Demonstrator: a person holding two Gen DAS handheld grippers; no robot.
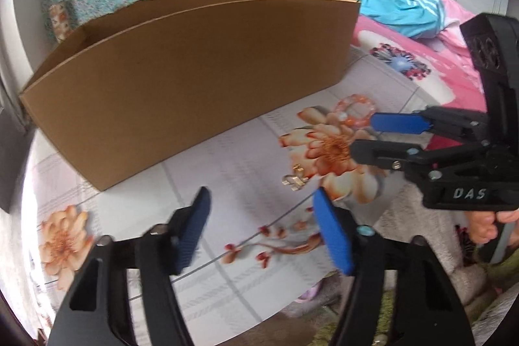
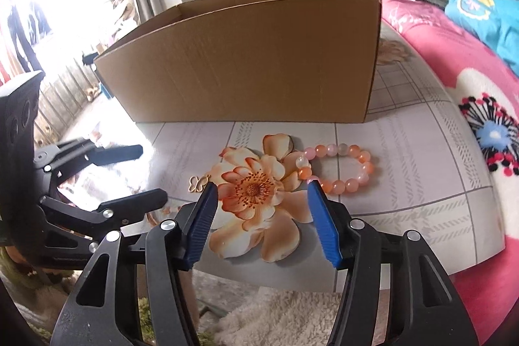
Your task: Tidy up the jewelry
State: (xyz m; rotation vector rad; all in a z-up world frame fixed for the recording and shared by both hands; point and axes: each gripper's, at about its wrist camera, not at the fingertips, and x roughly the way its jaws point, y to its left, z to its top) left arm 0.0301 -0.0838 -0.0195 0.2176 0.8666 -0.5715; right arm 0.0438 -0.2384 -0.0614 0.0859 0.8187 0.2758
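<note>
Both grippers we hold stand partly open and grip nothing. Our left gripper (image 1: 259, 200) hovers over the flowered tablecloth (image 1: 233, 158), just short of a small gold butterfly pendant (image 1: 293, 179). Our right gripper (image 2: 261, 188) hovers above a printed flower, its right pad near the pink and orange bead bracelet (image 2: 337, 167). Behind both stands an open cardboard box (image 2: 246, 60).
</note>
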